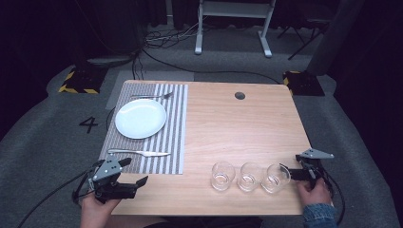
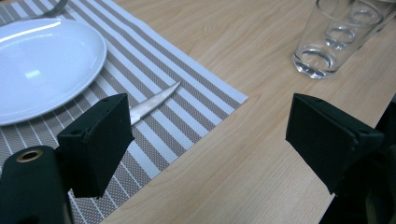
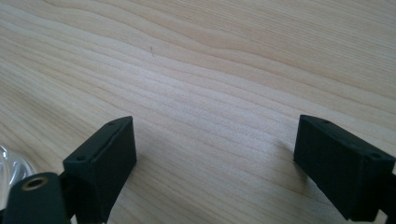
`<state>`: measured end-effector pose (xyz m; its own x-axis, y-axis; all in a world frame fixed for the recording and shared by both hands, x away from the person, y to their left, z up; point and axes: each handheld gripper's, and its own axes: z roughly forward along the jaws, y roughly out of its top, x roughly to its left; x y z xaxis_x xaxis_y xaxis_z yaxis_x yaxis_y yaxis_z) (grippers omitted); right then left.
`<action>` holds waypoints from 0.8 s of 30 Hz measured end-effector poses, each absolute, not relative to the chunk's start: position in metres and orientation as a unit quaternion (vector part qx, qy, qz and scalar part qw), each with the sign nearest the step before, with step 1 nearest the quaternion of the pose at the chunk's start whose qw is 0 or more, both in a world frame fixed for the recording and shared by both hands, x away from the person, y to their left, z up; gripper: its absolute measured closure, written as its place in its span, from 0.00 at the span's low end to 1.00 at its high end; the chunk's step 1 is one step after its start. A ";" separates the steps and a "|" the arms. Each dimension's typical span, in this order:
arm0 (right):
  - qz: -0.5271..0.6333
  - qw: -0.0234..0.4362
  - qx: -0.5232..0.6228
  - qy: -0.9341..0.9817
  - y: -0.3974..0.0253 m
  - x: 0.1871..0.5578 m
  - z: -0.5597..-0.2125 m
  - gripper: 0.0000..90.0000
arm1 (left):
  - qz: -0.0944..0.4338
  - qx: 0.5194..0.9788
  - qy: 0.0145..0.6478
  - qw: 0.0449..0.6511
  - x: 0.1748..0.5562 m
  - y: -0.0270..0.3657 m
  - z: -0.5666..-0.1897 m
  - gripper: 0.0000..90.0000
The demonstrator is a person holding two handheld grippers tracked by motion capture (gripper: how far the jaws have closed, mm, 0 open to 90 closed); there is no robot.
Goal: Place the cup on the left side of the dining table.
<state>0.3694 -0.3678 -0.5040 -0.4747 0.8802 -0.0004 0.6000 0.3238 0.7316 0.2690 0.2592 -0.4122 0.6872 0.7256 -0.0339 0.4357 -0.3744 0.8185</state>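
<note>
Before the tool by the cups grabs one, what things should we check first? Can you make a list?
1. Right tool open: ok, its jaws stand wide apart.
2. Nearest glass upright: ok.
3. Right tool holding nothing: ok.
4. Glass between the jaws: not ok, the right gripper view has bare table between them and the glass at its left edge.
5. Room around that glass: cannot tell, the middle glass stands very close.
6. Left tool out of the way: ok, open near the placemat.

Beyond our left jaws, the picture's edge is cutting off the plate (image 2: 42, 65), the fork (image 2: 51, 9) and the glass (image 2: 336, 37); the knife (image 2: 154, 102) handle is hiding behind one jaw.
</note>
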 end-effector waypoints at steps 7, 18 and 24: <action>0.342 0.205 0.470 0.787 -0.368 0.369 -0.504 0.15 | 0.199 0.802 0.382 0.413 0.265 0.248 -0.399 0.13; 0.342 0.204 0.470 0.788 -0.368 0.369 -0.504 0.15 | 0.179 0.823 0.338 0.420 0.271 0.208 -0.390 0.08; 0.343 0.204 0.470 0.787 -0.368 0.369 -0.504 0.15 | 0.156 0.834 0.311 0.428 0.281 0.184 -0.386 0.06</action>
<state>0.3693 -0.3678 -0.5041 -0.4750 0.8800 0.0003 0.6001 0.3237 0.7315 0.2807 0.1845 -0.3859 0.7585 0.6517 -0.0059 0.3844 -0.4401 0.8115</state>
